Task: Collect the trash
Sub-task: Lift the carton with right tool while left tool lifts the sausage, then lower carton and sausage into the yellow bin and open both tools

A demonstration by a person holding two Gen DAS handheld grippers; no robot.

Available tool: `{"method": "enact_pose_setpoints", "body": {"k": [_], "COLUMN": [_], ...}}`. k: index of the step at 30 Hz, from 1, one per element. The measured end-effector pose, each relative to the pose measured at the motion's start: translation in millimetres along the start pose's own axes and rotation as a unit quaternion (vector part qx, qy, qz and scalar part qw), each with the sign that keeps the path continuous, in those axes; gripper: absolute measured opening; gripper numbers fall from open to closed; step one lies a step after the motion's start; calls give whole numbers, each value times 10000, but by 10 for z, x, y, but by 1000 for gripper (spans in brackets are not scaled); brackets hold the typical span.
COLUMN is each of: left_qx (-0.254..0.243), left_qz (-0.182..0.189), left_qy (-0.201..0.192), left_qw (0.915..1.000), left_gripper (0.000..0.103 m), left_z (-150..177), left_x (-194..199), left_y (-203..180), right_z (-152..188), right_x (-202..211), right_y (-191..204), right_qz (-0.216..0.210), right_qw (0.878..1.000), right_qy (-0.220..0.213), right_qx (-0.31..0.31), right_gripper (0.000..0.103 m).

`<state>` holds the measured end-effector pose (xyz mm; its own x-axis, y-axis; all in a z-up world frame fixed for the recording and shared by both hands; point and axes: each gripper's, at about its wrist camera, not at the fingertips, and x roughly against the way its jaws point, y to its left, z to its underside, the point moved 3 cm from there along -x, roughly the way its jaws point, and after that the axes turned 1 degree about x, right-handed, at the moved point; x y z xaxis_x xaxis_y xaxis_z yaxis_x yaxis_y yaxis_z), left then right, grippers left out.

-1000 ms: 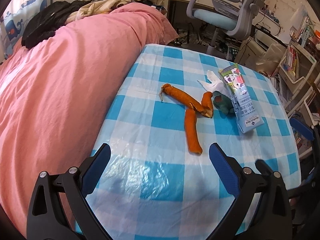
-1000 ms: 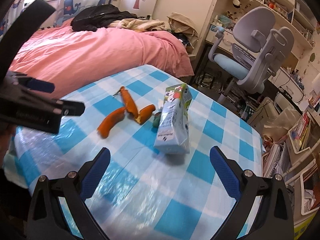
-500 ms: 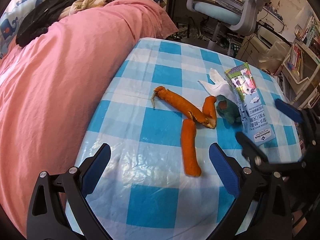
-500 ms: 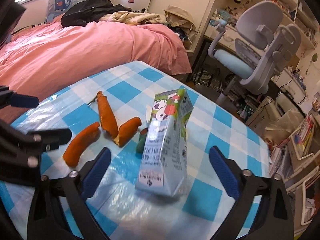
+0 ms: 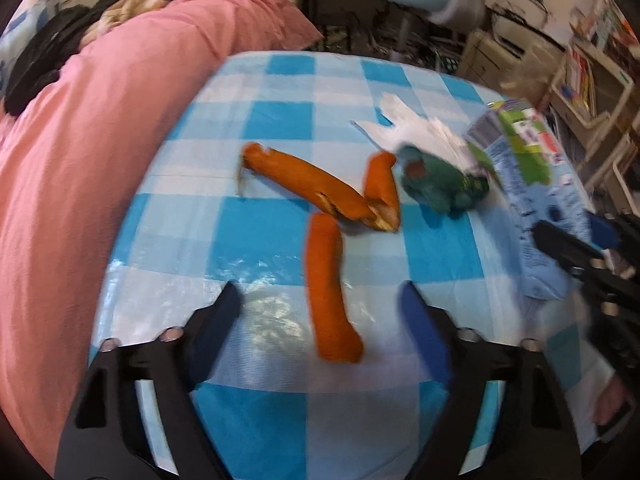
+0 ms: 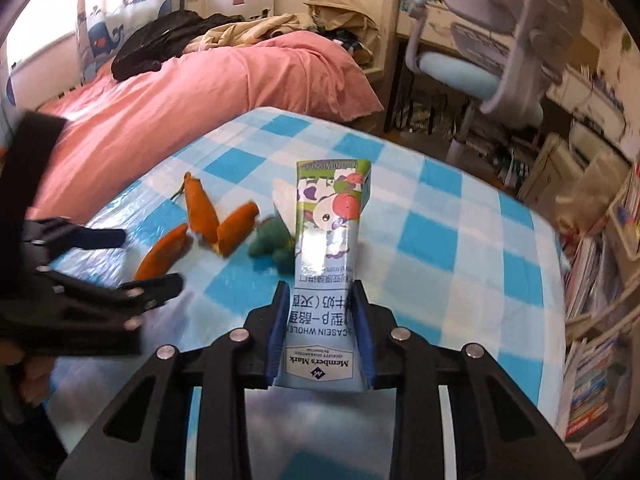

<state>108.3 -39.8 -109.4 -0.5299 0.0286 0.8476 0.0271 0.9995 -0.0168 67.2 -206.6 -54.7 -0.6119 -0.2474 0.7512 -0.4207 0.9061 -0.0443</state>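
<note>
Blue "Member's Mark" milk carton (image 6: 325, 280) clamped in right hand-held gripper (image 6: 320, 320), left hand-held gripper (image 5: 320, 312) apart

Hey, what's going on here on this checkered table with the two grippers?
Someone is clearing trash off a blue checkered table beside a pink bed. The right gripper is shut on a milk carton. The left gripper is open, its fingers on either side of the near end of an orange peel strip. Two more peel pieces, a crumpled green wrapper and a white tissue lie on the table.
</note>
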Motion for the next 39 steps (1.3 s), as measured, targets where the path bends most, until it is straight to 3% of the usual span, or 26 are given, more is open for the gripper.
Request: {"method": "enact_pose_setpoints", "body": {"k": [1,2,3,9,17,27,32,39], "left_qx": [-141,-286,-272,-116,-243,-72,-147,-32], "left_qz": [-18,13,239,812,781,788,693,637], "left_qy": [-44,-68,-31,-264,-448,-539,-641,-815], "left_qw": [9999,9996,9993,9963,9956,9954,9954,9946], "left_gripper": [37,22,14,13,13,13,13,13], "left_z": [4,7,9,60,356,730,928,1210], "left_x": [7,29,52,367,751,1110,1302,1642], "left_y": [-47,-100,-127,-144,-115,210,272,496], "right_z": [39,80,113,365,590,696,762,1128], "right_x": [61,127,177,296,532,735,943,1082], "right_y": [-22,-37,-46,38,238,618,925,1393], "right_qz": [-79,-143,-182,-486,-844,-1188,-1717,-2398], "right_qw": [9999,9998,9997,9978,9953,9925,9846,9664], "right_qy": [25,41,46,450,469,272,46,434], "right_qx": [-71,-128,-161,-94,-97,7,322,820], "right_gripper": [31,31,31,31,31,31,31,31]}}
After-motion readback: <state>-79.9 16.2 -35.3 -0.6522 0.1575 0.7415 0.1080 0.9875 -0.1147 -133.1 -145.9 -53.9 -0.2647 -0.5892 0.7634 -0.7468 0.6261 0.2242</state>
